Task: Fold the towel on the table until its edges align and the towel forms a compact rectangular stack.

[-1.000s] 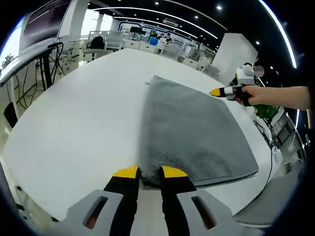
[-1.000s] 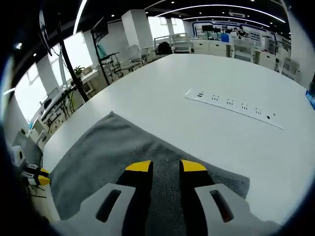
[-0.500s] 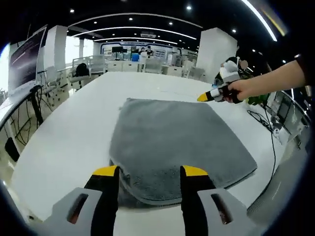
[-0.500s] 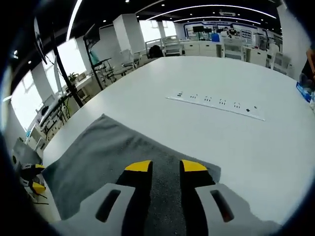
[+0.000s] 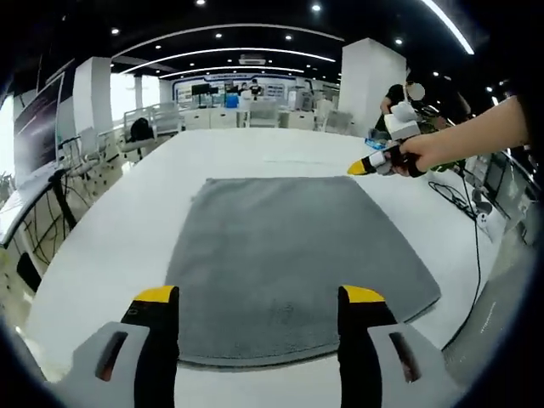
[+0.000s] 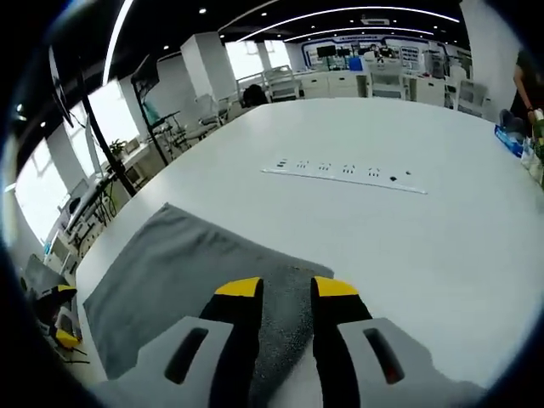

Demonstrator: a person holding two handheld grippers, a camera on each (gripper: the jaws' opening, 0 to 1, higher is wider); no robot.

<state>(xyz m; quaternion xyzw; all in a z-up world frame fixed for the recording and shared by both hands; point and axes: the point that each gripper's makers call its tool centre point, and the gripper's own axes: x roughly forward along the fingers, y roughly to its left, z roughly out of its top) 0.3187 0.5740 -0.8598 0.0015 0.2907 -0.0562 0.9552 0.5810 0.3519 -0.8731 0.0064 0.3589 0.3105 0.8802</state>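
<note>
Partly towel (image 5: 280,255) corner hidden, right gripper (image 6: 285,289)

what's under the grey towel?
The grey towel lies flat on the white table, which shows bare all round its edges. No bump shows in the cloth, but whatever lies directly beneath is covered, so I cannot tell for sure.
</note>
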